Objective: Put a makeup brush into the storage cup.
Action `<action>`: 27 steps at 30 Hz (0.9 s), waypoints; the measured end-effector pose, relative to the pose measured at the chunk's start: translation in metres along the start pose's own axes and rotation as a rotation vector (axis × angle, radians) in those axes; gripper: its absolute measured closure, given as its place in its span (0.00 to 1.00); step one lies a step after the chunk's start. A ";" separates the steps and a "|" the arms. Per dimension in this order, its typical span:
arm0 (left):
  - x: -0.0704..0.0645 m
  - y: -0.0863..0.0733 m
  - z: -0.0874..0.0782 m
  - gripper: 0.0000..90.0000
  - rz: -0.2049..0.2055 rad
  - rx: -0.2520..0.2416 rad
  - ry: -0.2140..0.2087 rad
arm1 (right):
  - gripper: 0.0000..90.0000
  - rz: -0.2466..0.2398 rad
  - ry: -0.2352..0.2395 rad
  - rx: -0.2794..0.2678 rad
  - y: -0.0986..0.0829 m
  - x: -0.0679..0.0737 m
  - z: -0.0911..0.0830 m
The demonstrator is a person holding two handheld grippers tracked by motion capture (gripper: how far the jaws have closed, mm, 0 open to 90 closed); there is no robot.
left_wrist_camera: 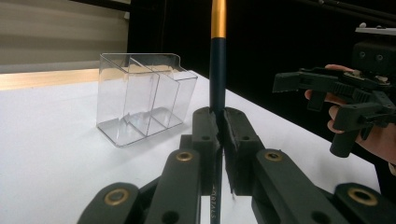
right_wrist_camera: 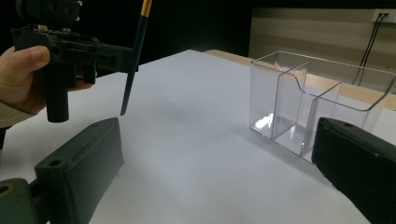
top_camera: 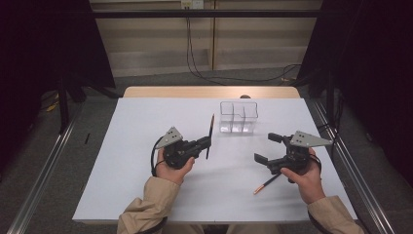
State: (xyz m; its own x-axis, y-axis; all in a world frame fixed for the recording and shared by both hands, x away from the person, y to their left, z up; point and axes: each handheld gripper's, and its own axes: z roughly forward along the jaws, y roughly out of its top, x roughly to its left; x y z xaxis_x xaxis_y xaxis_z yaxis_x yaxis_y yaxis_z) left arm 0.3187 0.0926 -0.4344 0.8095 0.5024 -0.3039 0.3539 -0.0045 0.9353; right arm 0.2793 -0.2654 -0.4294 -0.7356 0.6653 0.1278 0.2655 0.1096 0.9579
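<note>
Even overhead light leaves the white table (top_camera: 146,146) bright, almost washed out, against black surroundings. Shadows are soft and short. Glints mark the clear plastic organiser (right_wrist_camera: 322,93). In both gripper views the nearest jaws are slightly soft; the high view is grainy.

Left gripper (top_camera: 206,143) clamps a dark pencil (top_camera: 210,135) near clear organizer (top_camera: 238,117).

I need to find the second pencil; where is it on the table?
In the high view, the loose pencil lies flat near the table's front right, just below the open right gripper.
</note>
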 end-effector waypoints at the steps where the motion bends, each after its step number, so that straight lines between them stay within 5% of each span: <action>1: 0.000 0.000 0.000 0.93 0.001 -0.001 0.001 | 0.01 0.003 0.002 -0.002 0.000 0.000 0.001; 27: -0.004 -0.006 0.009 0.93 0.013 0.010 -0.025 | 0.05 0.048 0.070 -0.009 0.026 0.005 0.039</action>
State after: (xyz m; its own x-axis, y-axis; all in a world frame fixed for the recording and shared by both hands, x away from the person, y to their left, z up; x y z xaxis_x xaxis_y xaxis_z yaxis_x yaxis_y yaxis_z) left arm 0.3175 0.0828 -0.4401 0.8254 0.4804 -0.2965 0.3482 -0.0199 0.9372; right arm 0.3067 -0.2301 -0.4138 -0.7639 0.6164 0.1912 0.2961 0.0715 0.9525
